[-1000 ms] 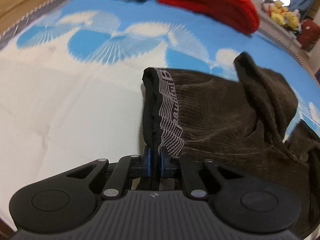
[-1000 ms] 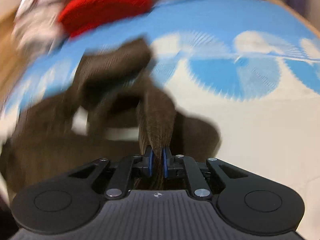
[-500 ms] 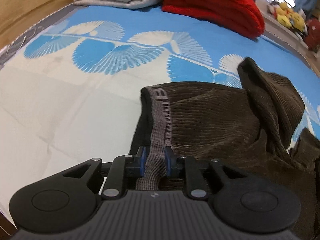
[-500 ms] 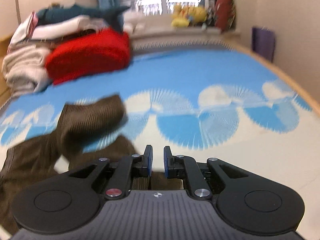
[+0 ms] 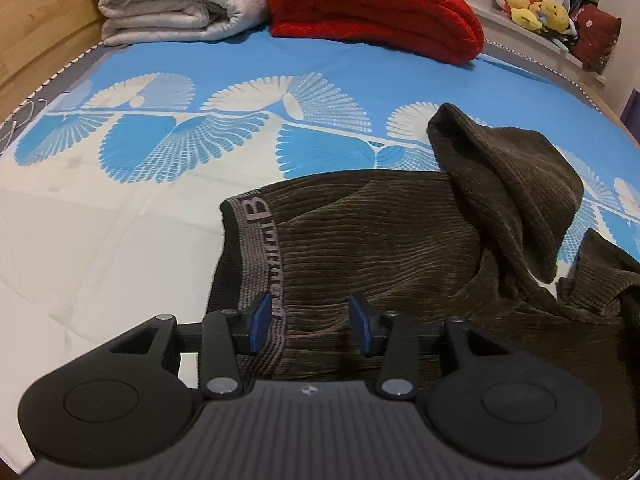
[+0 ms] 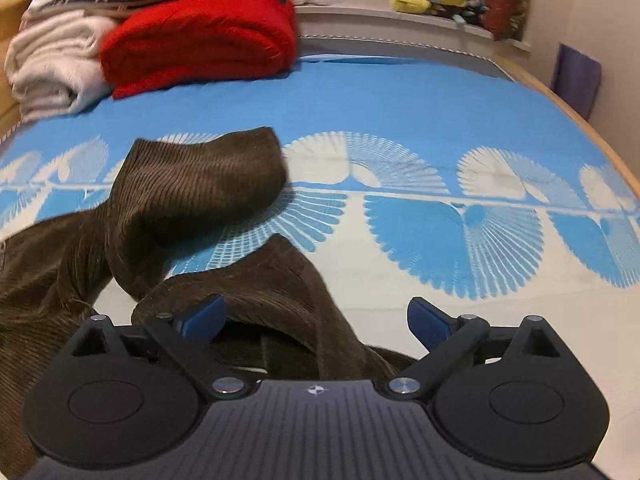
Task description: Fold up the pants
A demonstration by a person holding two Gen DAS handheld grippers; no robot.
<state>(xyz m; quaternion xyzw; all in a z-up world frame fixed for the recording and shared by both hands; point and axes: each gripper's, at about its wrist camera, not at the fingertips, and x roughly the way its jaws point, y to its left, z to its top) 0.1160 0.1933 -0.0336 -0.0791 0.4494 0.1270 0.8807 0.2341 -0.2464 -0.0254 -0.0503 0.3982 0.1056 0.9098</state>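
Both my left gripper and right gripper are spread wide over the rumpled brown corduroy pants; beyond them, a folded red blanket and a cream quilt.

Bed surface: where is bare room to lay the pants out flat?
Free: the pale sheet left of the waistband; the blue-and-white stretch right of the pants; the blue band before the red blanket. Crowded: the head end, with red and white blanket stacked.
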